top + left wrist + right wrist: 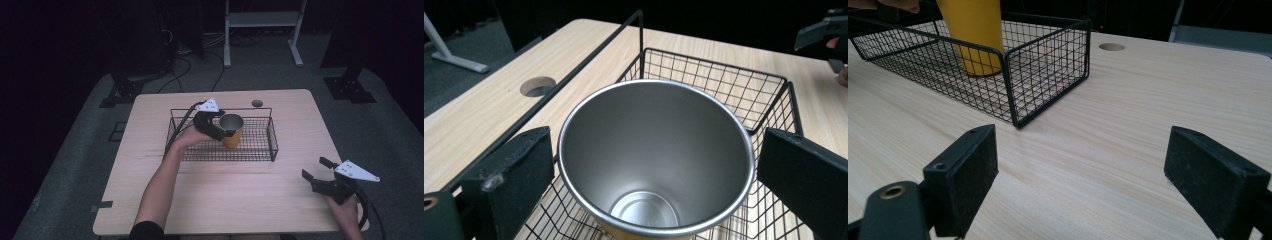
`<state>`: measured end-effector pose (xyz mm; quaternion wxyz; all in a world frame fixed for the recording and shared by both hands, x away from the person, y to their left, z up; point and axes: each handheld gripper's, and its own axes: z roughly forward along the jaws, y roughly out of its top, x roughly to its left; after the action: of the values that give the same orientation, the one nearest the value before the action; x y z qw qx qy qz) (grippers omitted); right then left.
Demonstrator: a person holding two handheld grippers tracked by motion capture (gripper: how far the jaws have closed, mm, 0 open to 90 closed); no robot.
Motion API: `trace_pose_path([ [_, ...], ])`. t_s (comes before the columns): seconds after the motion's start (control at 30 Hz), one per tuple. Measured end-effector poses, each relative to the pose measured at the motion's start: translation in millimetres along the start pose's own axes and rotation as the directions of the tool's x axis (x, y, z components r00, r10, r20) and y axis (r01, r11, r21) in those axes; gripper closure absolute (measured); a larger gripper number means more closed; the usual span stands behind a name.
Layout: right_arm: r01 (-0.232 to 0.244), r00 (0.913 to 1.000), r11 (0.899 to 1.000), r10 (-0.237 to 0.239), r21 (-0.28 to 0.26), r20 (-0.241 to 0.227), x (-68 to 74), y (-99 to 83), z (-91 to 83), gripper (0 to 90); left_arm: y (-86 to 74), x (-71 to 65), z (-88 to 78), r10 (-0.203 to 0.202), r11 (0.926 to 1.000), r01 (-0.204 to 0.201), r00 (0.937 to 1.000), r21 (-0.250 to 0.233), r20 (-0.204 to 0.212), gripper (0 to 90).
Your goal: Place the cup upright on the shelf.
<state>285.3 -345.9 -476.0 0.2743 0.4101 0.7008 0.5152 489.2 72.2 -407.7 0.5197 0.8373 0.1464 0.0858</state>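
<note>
A yellow cup (232, 131) with a steel lining (654, 150) stands upright in a black wire basket (272, 135) at the middle of the table. My left gripper (225, 125) reaches in from the left, its jaws open on either side of the cup's rim (574, 115); small gaps show beside the rim. In the right gripper view the cup (973, 35) rests on the floor of the basket (1048, 65). My right gripper (315, 167) is open and holds nothing, low over the bare table near its front right corner, pointing toward the basket.
A round hole (257, 103) in the tabletop lies just behind the basket. Bare wood stretches in front of the basket and to its right (1128, 125). White frame legs (227, 45) stand on the floor beyond the table.
</note>
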Motion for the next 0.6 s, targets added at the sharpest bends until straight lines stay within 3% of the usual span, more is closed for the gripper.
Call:
trace_pose_path([
  [0.6,-0.009,1.0000,1.000,0.009,-0.002,0.003,-0.6,0.1,-0.3,12.9,3.1,-6.6,-25.4,0.008,0.9962,-0.011,0.9995,-0.086,-0.031,1.2],
])
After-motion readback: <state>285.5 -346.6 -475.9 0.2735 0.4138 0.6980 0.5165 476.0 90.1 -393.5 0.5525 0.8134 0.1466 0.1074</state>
